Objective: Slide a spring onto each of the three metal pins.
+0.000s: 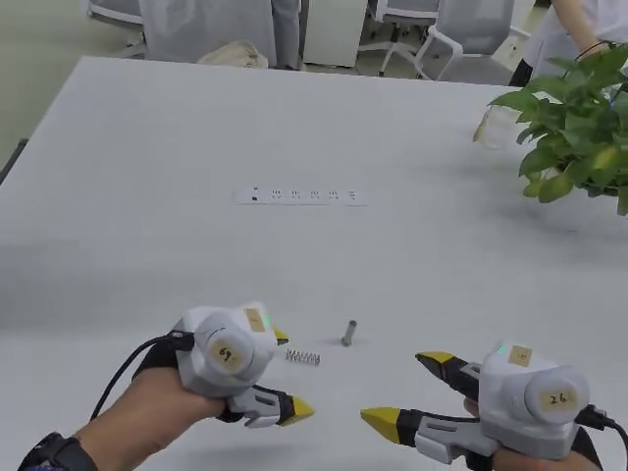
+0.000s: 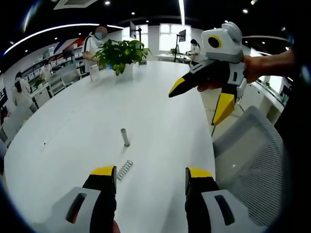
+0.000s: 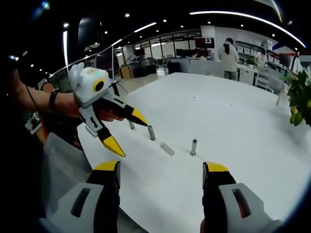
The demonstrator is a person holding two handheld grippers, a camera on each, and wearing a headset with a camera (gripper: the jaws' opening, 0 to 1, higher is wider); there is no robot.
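The white table (image 1: 147, 196) is broad, with most things near its edges. Toward the front a short metal pin (image 1: 348, 333) stands upright, and a small spring (image 1: 302, 357) lies on its side just beside it, not touching. In the right gripper view a second pin (image 3: 151, 132) stands near the spring, possibly with coils on it, though it is too small to tell. Farther back an outlet strip (image 1: 301, 197) lies flat on the tabletop. A potted plant (image 1: 579, 128) stands at the far right with a clear cup (image 1: 496, 128) beside it.
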